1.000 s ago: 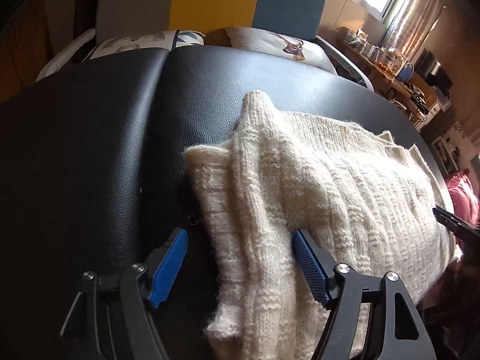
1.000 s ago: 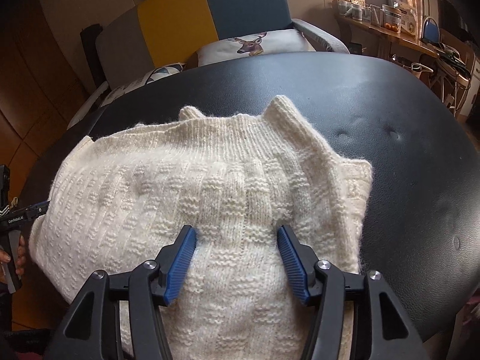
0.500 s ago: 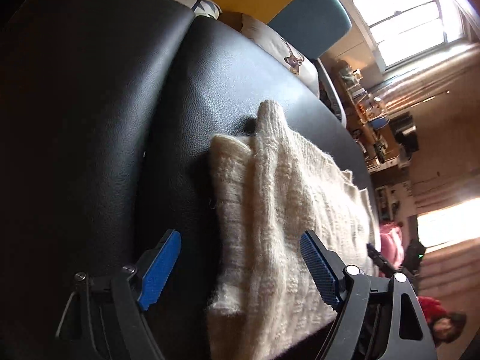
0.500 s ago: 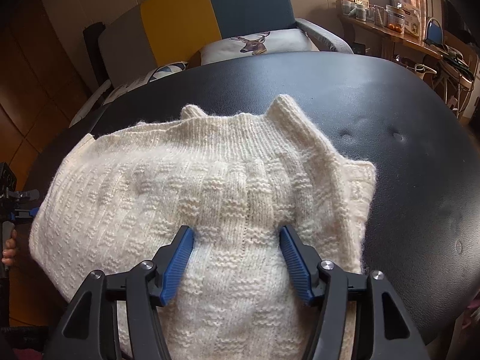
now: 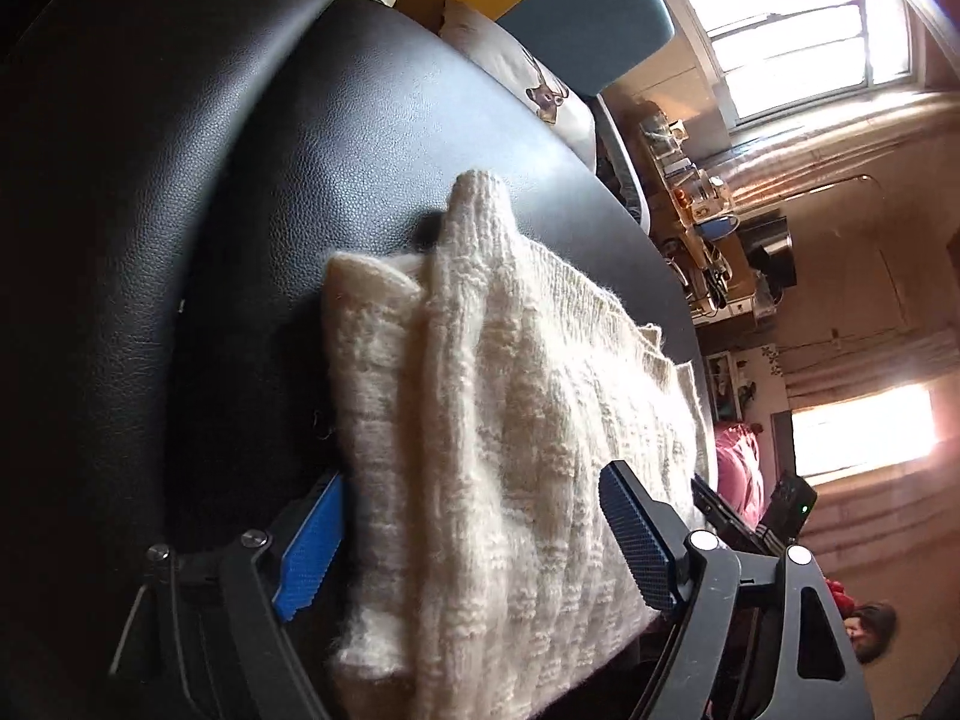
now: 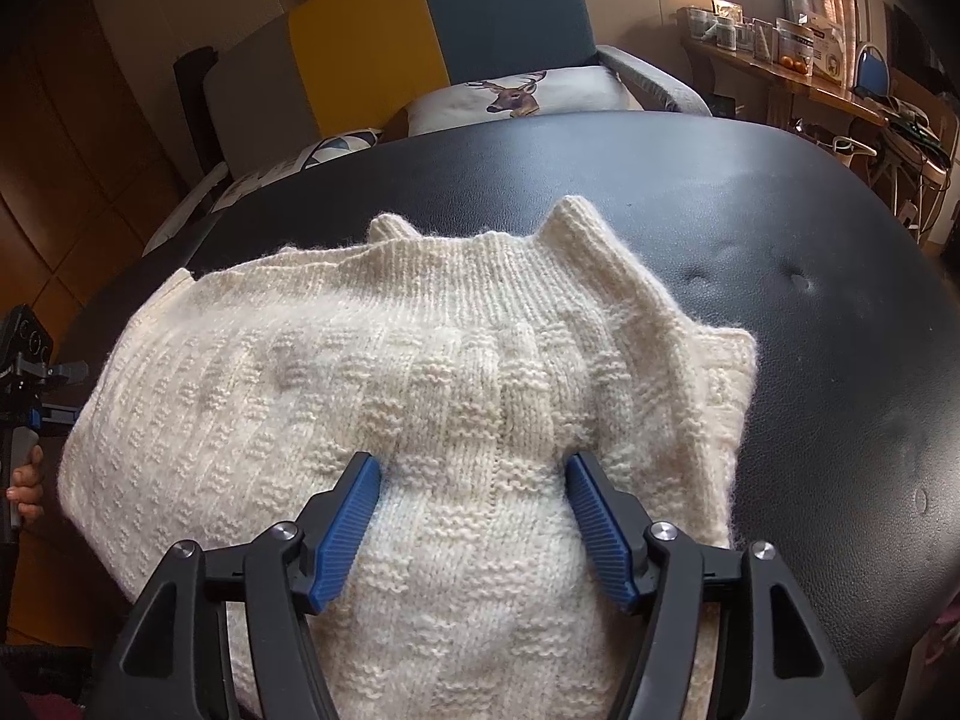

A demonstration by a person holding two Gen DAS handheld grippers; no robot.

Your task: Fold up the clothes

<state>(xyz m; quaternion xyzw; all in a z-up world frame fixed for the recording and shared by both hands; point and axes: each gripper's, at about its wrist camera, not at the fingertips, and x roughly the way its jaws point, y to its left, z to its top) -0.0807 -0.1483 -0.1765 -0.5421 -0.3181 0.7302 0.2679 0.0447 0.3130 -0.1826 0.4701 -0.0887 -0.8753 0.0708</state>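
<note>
A cream knitted sweater (image 6: 384, 372) lies folded on a black leather surface (image 6: 810, 312), its near part hanging over the front edge. My right gripper (image 6: 474, 486) is open, its blue fingers resting on the knit with a ridge of fabric between them. In the left wrist view the same sweater (image 5: 516, 432) runs away to the right. My left gripper (image 5: 474, 516) is open and straddles the sweater's folded end, one blue pad (image 5: 312, 546) beside its edge, the other pad (image 5: 636, 534) over the knit. The left gripper's body (image 6: 24, 372) shows at the right wrist view's left edge.
Behind the black surface stands a grey, yellow and teal chair (image 6: 432, 42) with a deer-print cushion (image 6: 516, 96). A cluttered wooden shelf (image 6: 798, 54) runs along the right. The black surface is bare to the left (image 5: 180, 210) and right of the sweater.
The left gripper has tilted and moved in closer, so its fingers now straddle the sweater's end. The right gripper has crept slightly forward on the knit, still open.
</note>
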